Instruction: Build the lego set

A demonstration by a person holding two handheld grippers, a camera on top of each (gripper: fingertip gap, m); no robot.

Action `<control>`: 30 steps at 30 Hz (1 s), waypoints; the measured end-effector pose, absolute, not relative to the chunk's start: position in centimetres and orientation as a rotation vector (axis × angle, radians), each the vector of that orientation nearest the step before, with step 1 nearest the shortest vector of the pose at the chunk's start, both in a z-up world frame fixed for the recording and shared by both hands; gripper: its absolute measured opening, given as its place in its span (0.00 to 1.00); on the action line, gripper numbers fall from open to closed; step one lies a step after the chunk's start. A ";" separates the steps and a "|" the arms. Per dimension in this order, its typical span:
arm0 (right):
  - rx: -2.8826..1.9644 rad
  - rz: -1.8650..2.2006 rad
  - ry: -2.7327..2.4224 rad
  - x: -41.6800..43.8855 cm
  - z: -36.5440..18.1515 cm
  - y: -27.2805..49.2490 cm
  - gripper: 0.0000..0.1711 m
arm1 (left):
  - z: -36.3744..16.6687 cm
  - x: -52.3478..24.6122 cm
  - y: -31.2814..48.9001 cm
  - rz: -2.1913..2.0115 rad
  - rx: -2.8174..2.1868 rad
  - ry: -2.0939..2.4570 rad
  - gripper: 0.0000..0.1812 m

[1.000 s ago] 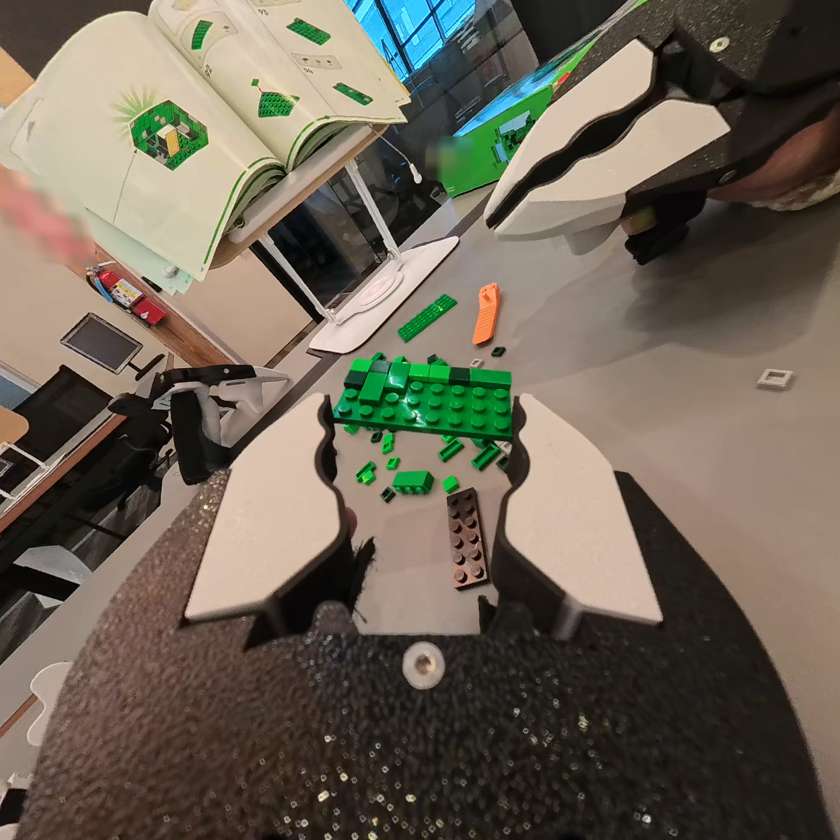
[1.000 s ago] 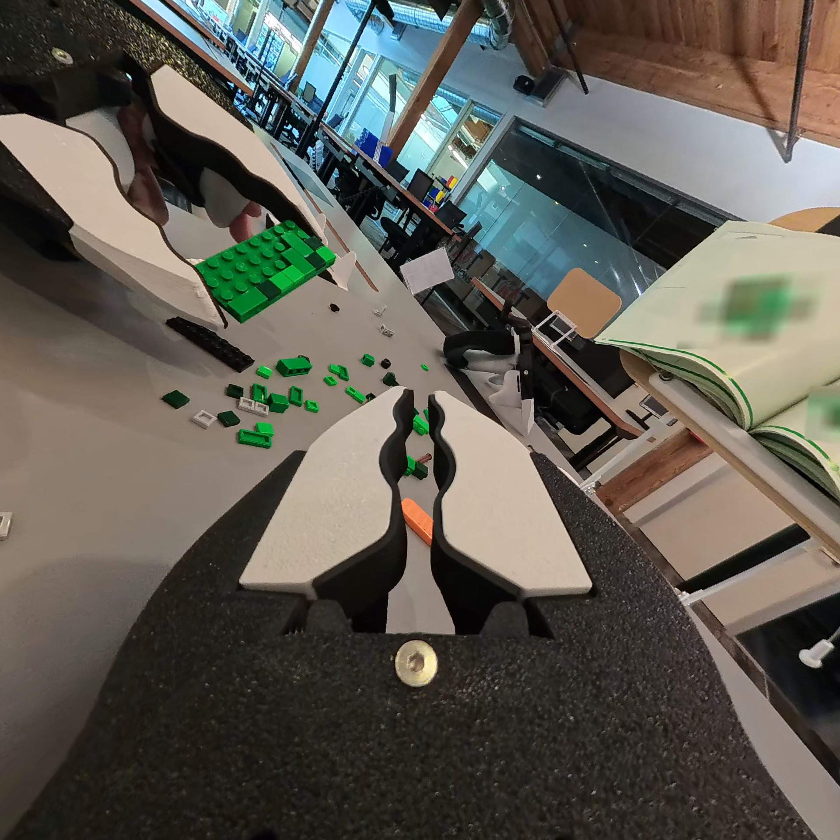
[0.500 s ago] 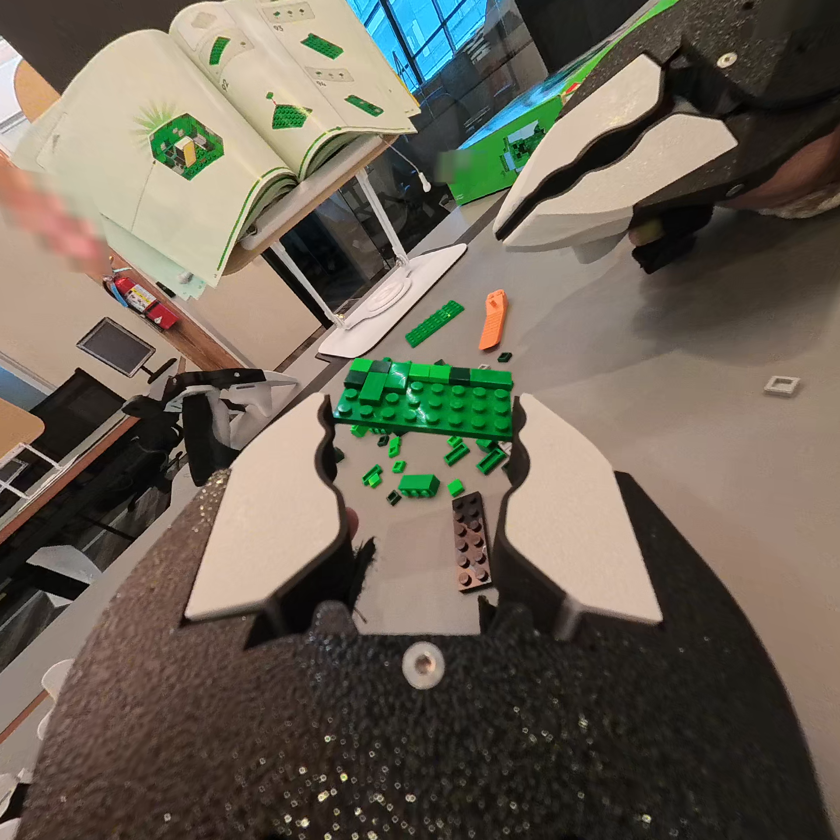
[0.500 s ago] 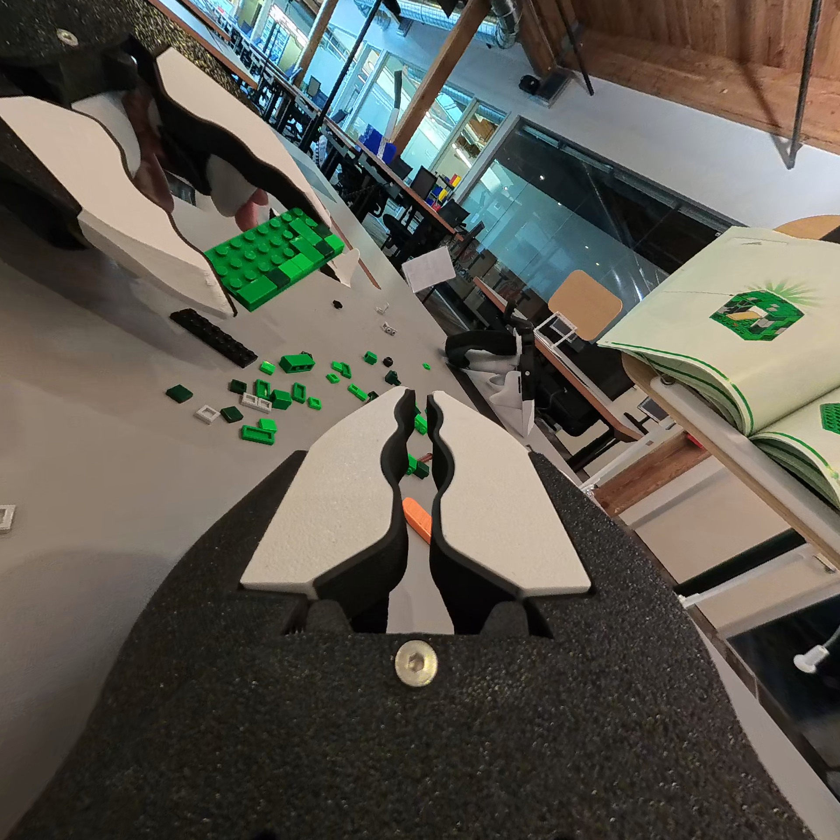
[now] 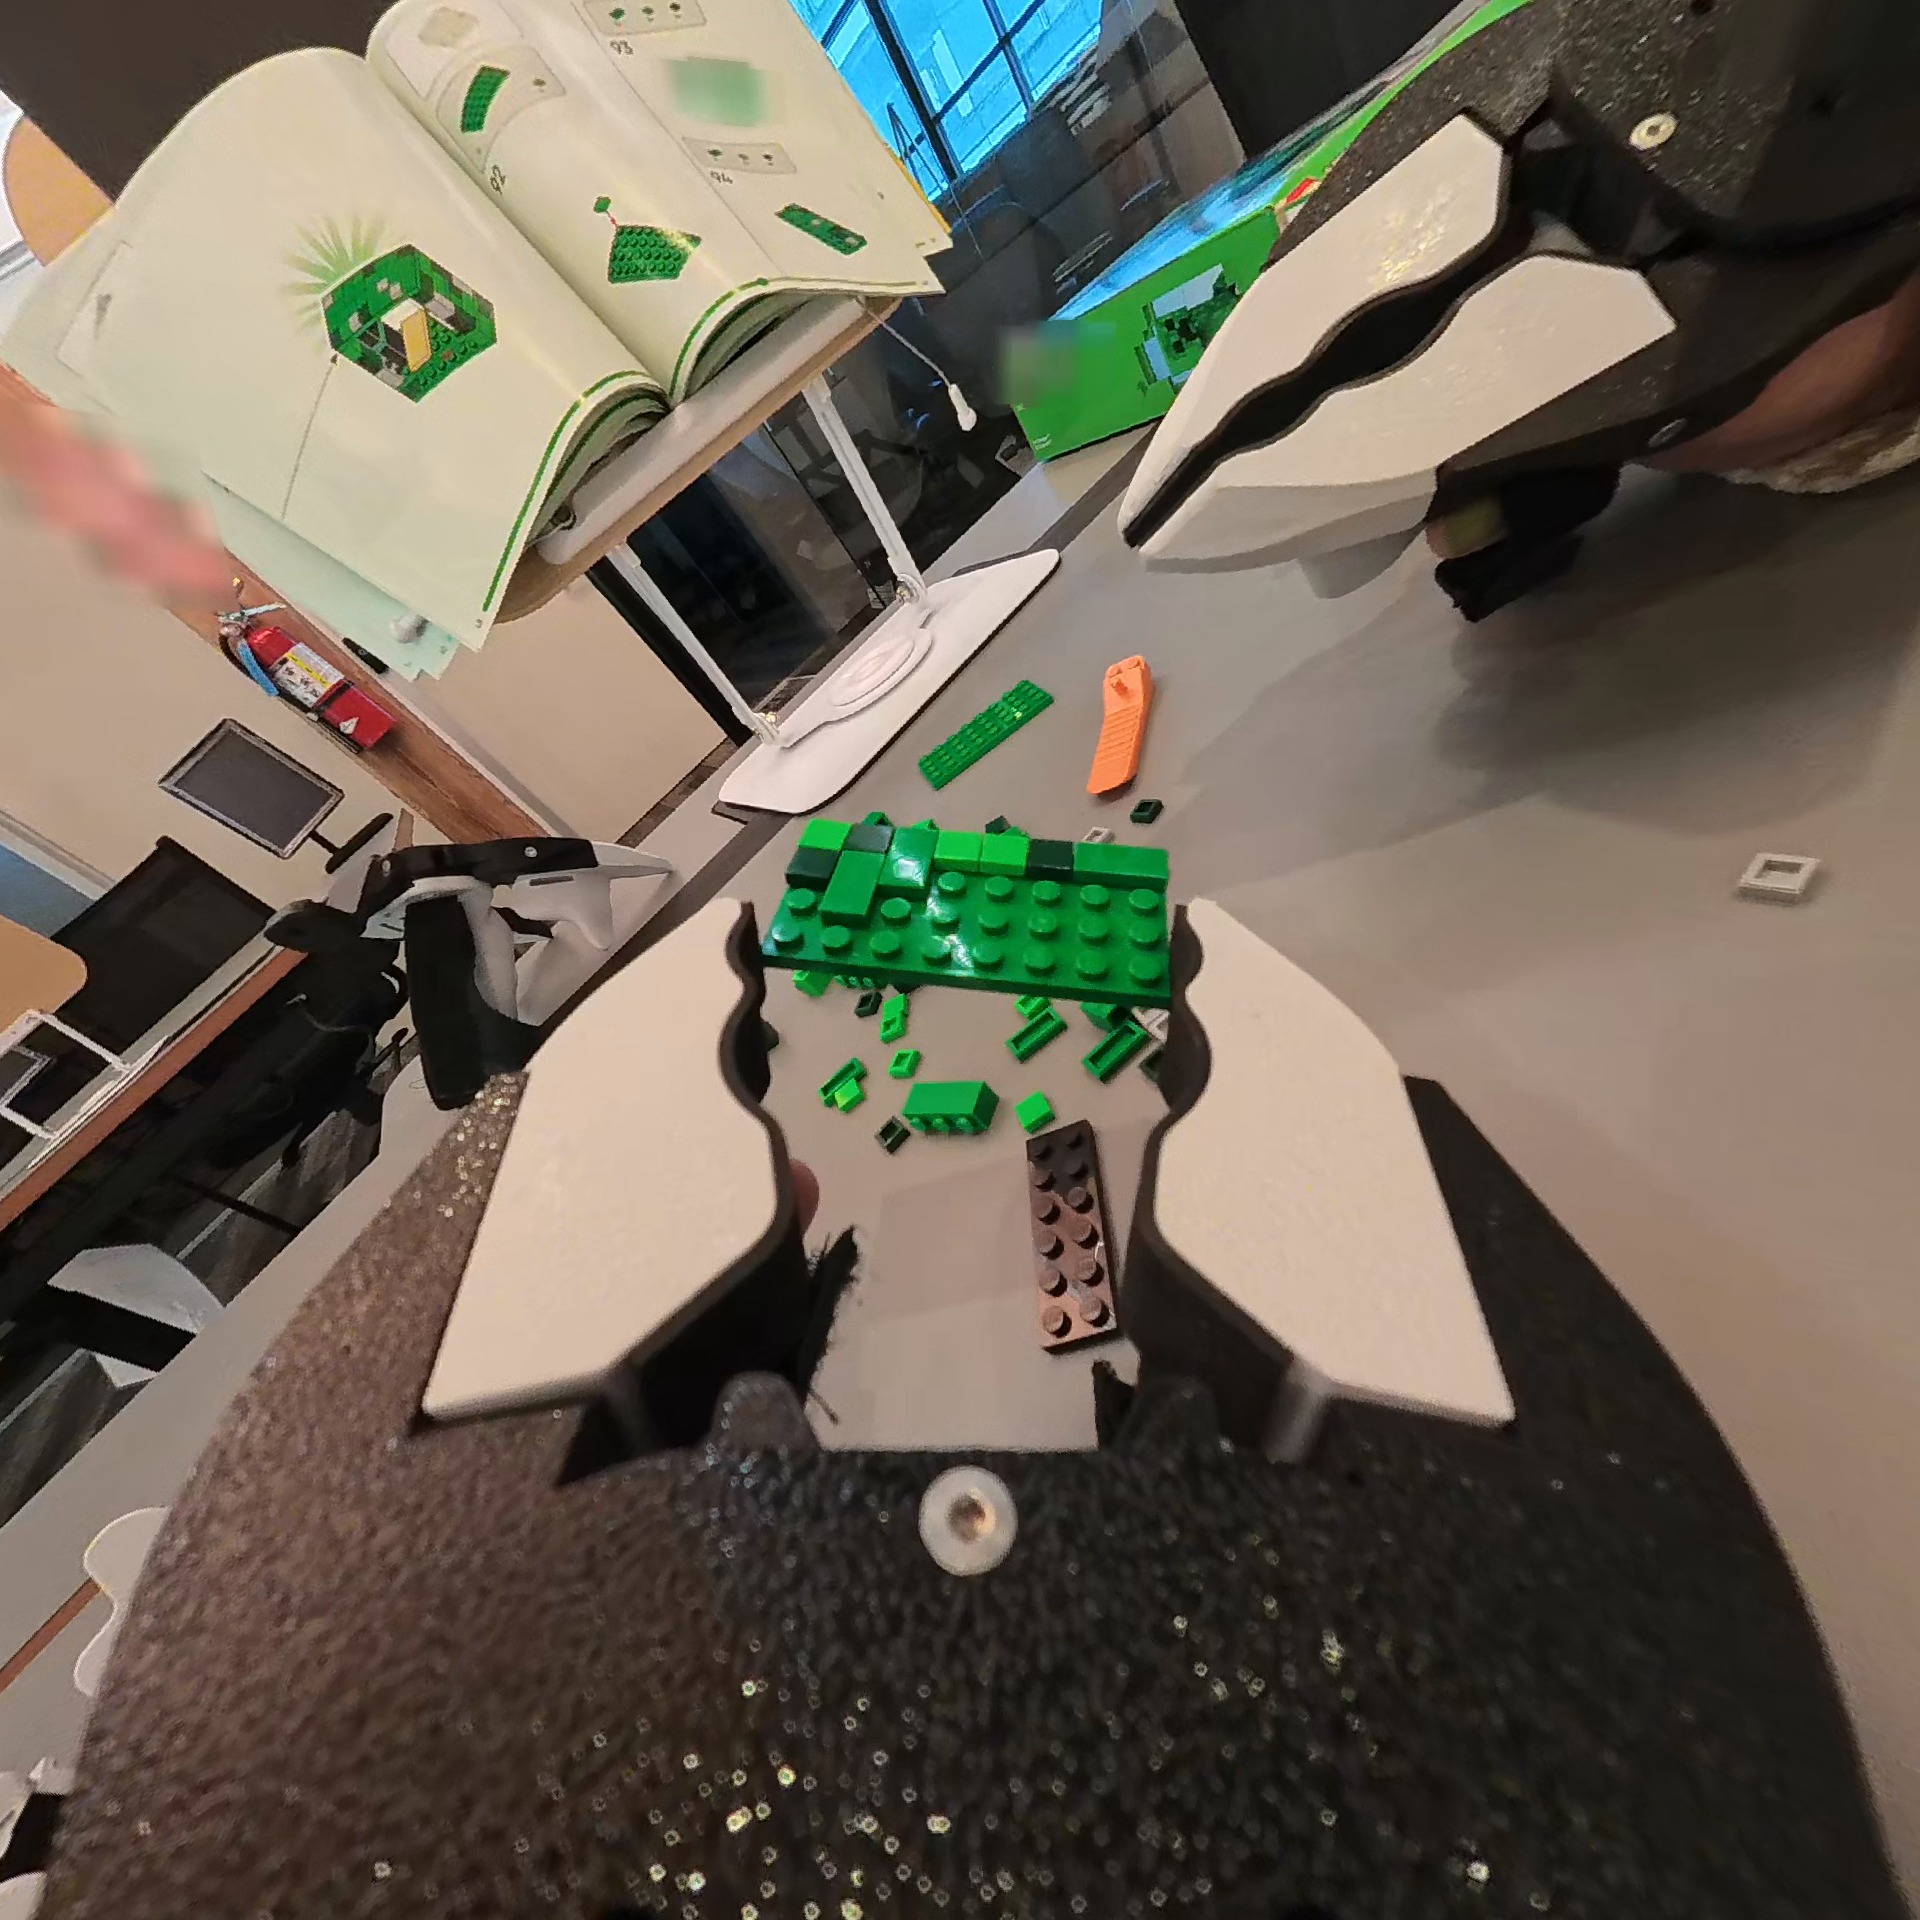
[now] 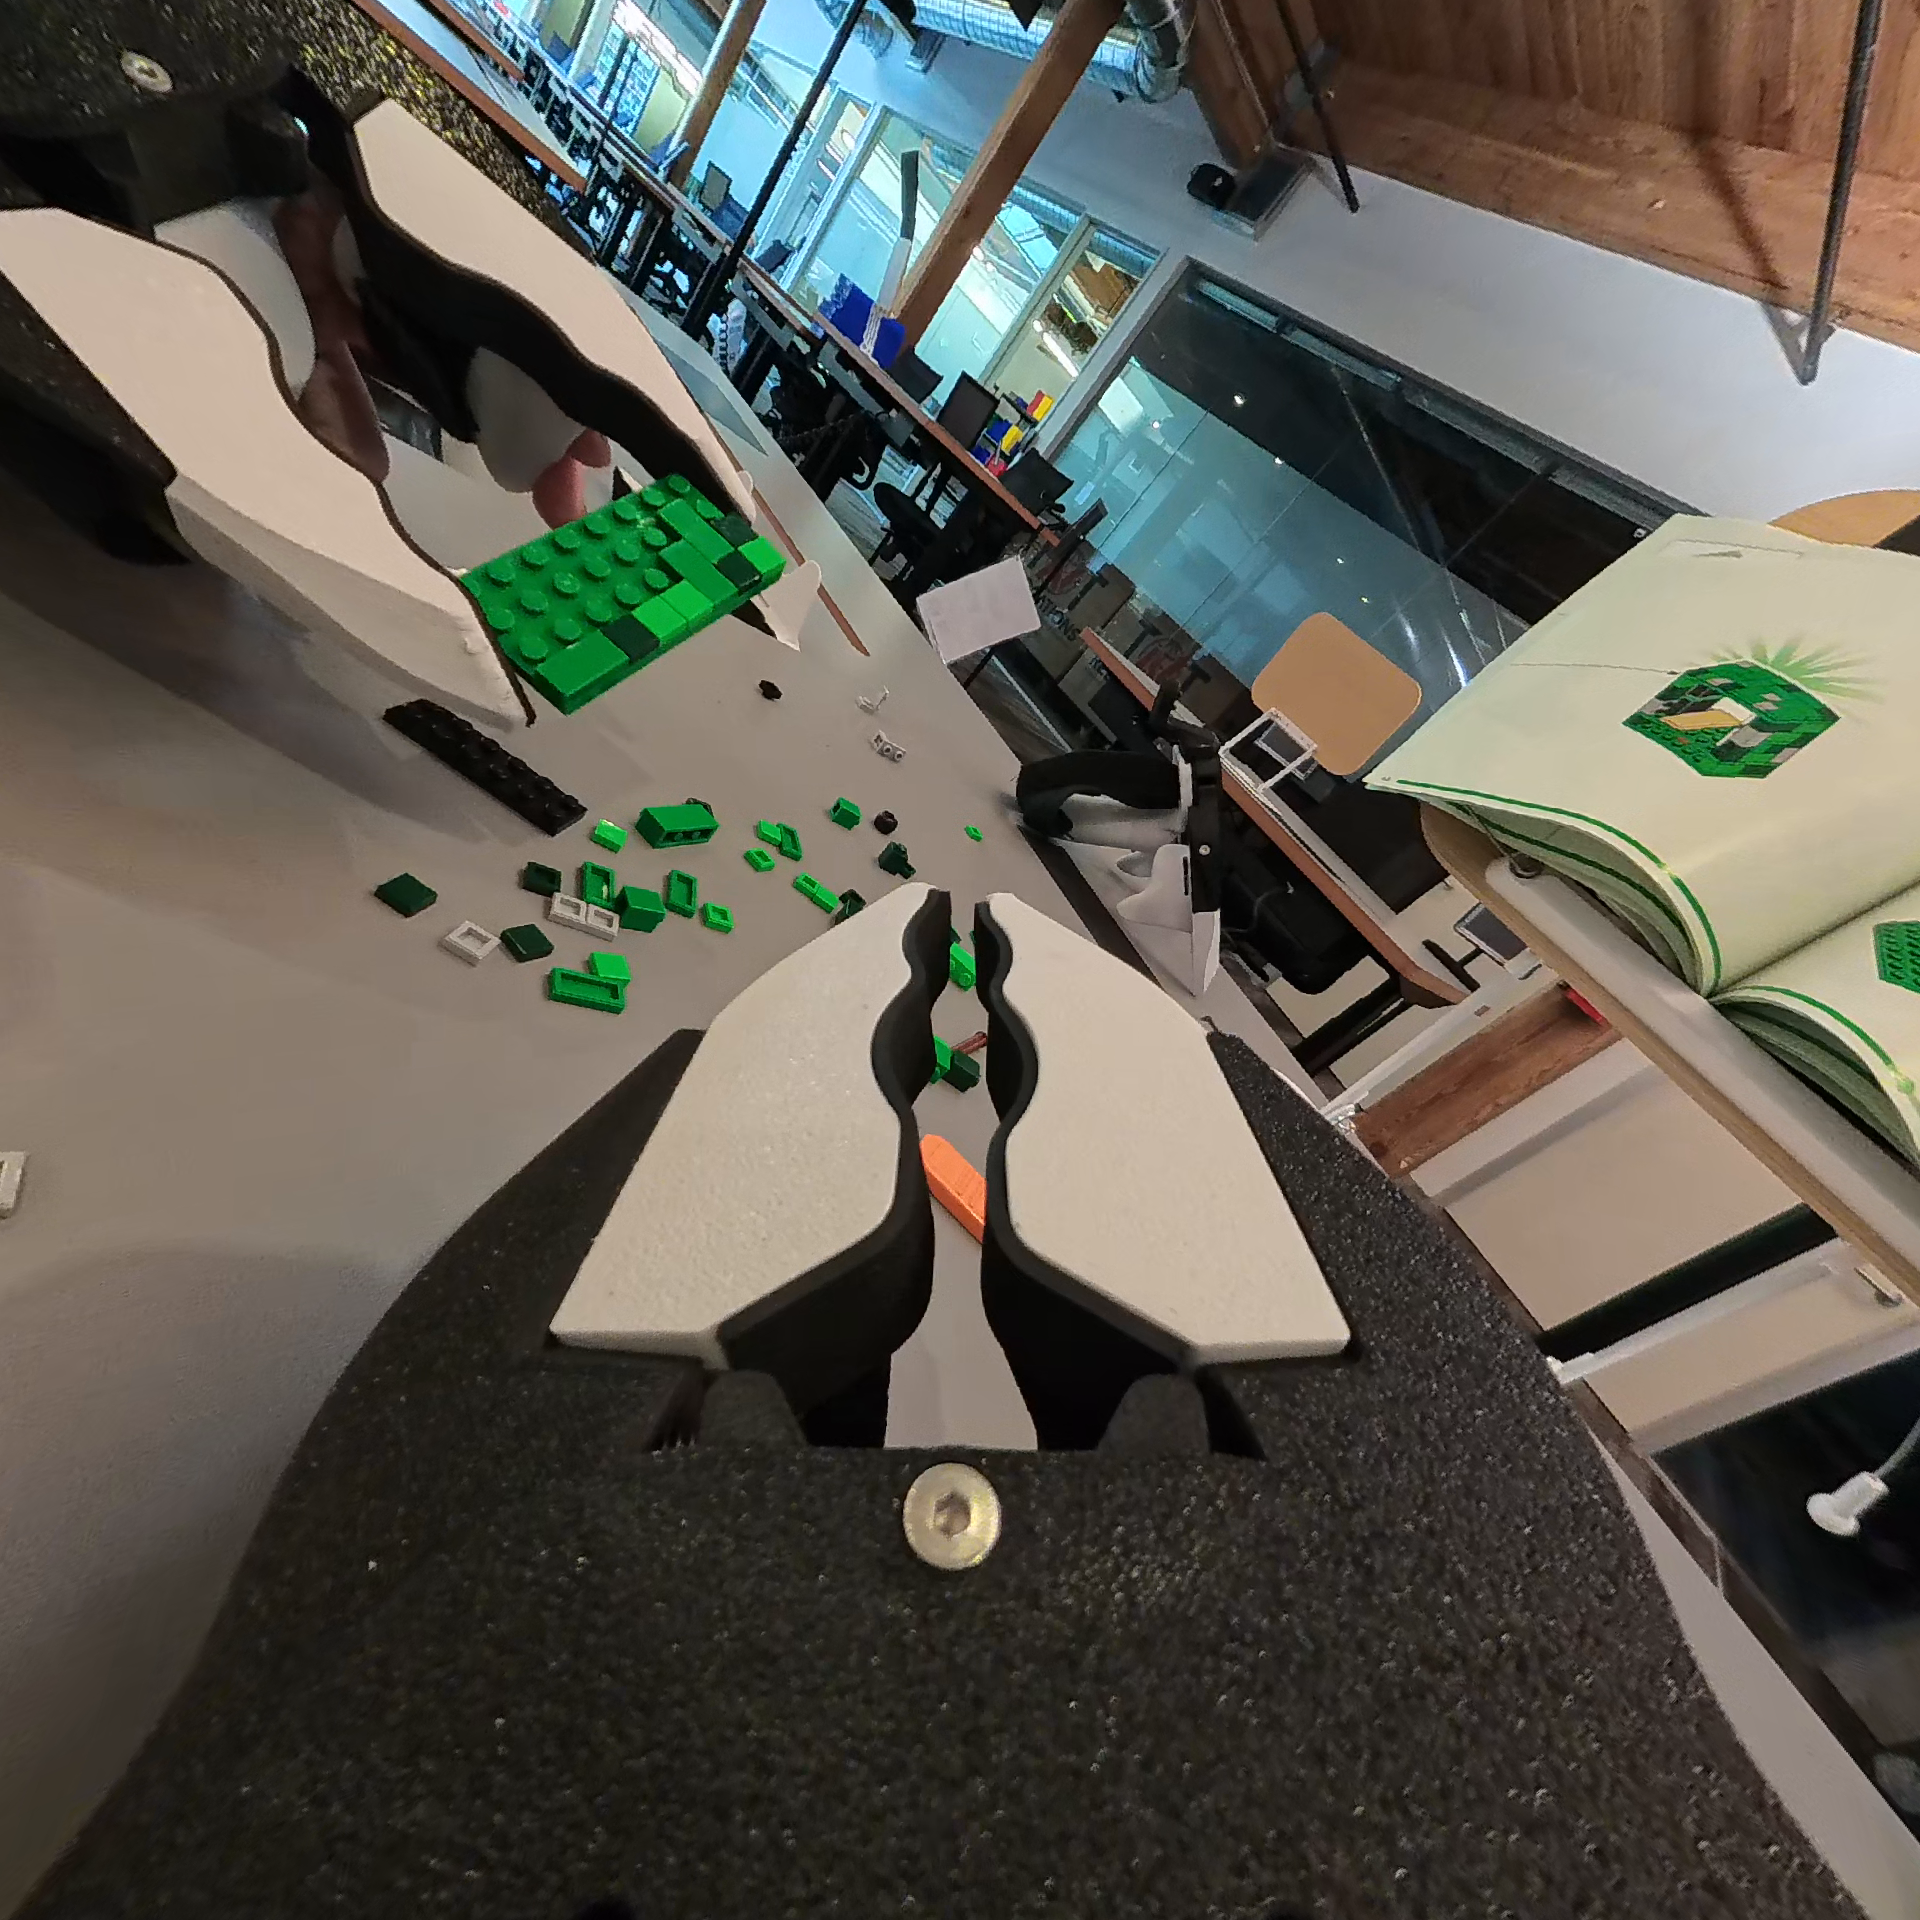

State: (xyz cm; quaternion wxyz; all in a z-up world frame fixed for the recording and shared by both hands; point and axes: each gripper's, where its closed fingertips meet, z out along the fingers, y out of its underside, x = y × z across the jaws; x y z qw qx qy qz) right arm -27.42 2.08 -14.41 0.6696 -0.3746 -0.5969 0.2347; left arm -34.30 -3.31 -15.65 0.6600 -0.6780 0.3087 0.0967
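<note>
My left gripper (image 5: 966,925) is shut on a green studded plate (image 5: 977,935) with smooth green tiles along its far edge. It holds the plate by its two short ends, above the grey table (image 5: 1558,1039). The right wrist view shows the same plate (image 6: 613,582) in the left gripper (image 6: 634,623) at upper left. My right gripper (image 6: 964,914) is shut and empty, above the table. It also shows in the left wrist view (image 5: 1143,520) at upper right. Small loose green pieces (image 5: 945,1101) lie under the plate, and they also show in the right wrist view (image 6: 675,826).
A dark brown plate (image 5: 1070,1236) lies near my left fingers. An orange brick separator (image 5: 1120,727) and a long green plate (image 5: 985,732) lie farther off. An open instruction book (image 5: 416,291) sits on a white stand. A green box (image 5: 1164,332) is behind. A small white tile (image 5: 1779,875) lies at right. About 10 cm separates my left fingertips from my right. The orange brick separator (image 5: 1120,727) lies some 11 cm from my right tips, 15 cm from my left tips.
The left gripper has drifted a little with the green plate still held. The right gripper has stayed shut and nearly still.
</note>
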 end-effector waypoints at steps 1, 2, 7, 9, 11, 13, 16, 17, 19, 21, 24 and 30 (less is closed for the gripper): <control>-0.844 0.529 -1.346 -27.4 -14.4 2.1 0.02 | -15.7 -34.3 -3.3 0.219 -1.534 0.699 0.41; -0.844 0.529 -1.346 -27.4 -14.4 2.1 0.02 | -15.7 -34.3 -3.3 0.218 -1.535 0.698 0.41; -0.845 0.527 -1.349 -27.5 -14.5 2.1 0.02 | -15.7 -34.3 -3.3 0.219 -1.535 0.701 0.41; -0.844 0.525 -1.351 -27.5 -14.5 2.1 0.02 | -15.7 -34.2 -3.3 0.219 -1.534 0.704 0.41; -0.843 0.523 -1.352 -27.5 -14.5 2.1 0.02 | -15.7 -34.2 -3.3 0.221 -1.533 0.708 0.41; -0.844 0.522 -1.352 -27.5 -14.5 2.1 0.02 | -15.8 -34.2 -3.3 0.221 -1.534 0.709 0.41; -0.843 0.523 -1.353 -27.5 -14.6 2.1 0.02 | -15.7 -34.3 -3.3 0.225 -1.534 0.705 0.41; -0.843 0.523 -1.352 -27.5 -14.6 2.1 0.02 | -15.7 -34.5 -3.3 0.236 -1.536 0.697 0.41; -0.850 0.528 -1.347 -27.4 -14.5 2.2 0.02 | -15.4 -36.0 -2.8 0.311 -1.561 0.628 0.41; -0.876 0.549 -1.320 -27.3 -14.3 2.5 0.02 | -15.0 -38.7 -2.4 0.395 -1.597 0.494 0.41; -0.934 0.620 -1.260 -26.9 -13.7 3.2 0.00 | -14.7 -42.2 -2.3 0.379 -1.647 0.306 0.41; -1.028 0.700 -1.336 -27.4 -14.5 3.3 0.00 | -14.1 -45.3 -2.6 0.383 -1.637 0.191 0.41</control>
